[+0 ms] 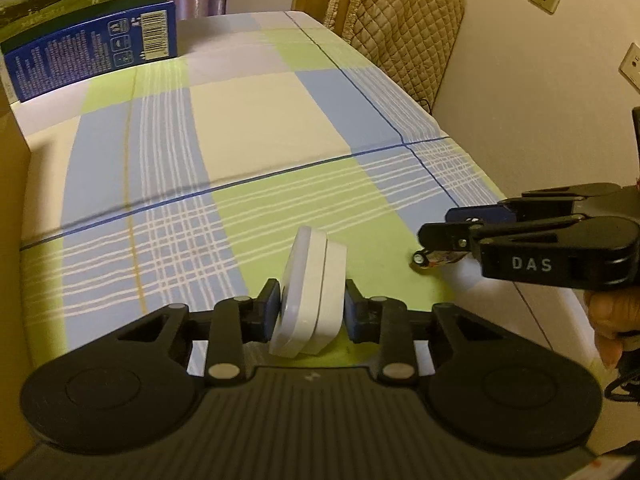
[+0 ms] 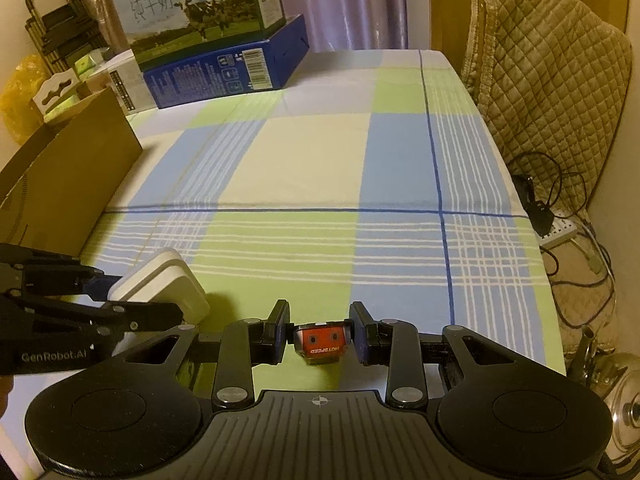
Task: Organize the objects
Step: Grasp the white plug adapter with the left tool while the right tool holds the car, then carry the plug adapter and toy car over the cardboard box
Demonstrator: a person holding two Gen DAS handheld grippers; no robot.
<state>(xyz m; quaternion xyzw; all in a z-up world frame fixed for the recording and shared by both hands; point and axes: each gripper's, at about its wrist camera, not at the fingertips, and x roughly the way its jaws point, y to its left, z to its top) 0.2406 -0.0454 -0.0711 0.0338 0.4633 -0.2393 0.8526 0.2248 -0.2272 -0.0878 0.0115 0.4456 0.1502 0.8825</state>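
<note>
My left gripper (image 1: 310,312) is shut on a flat white box (image 1: 312,292), which stands tilted on edge between the blue pads, just over the plaid tablecloth (image 1: 260,128). To its right, my right gripper (image 1: 438,226) holds a small toy car (image 1: 434,259) low over the cloth. In the right wrist view the right gripper (image 2: 320,338) is shut on that red toy car (image 2: 322,344), marked HOTSPEED. The left gripper (image 2: 140,296) comes in from the left with the white box (image 2: 168,280) in it. Both grippers are near the table's front edge.
An open cardboard box (image 2: 60,184) stands at the left edge. A blue box (image 2: 224,68) with a milk carton case (image 2: 200,4) on top sits at the back left. A quilted cover (image 2: 552,80), a power strip with cables (image 2: 560,232) and a metal kettle (image 2: 620,400) lie right of the table.
</note>
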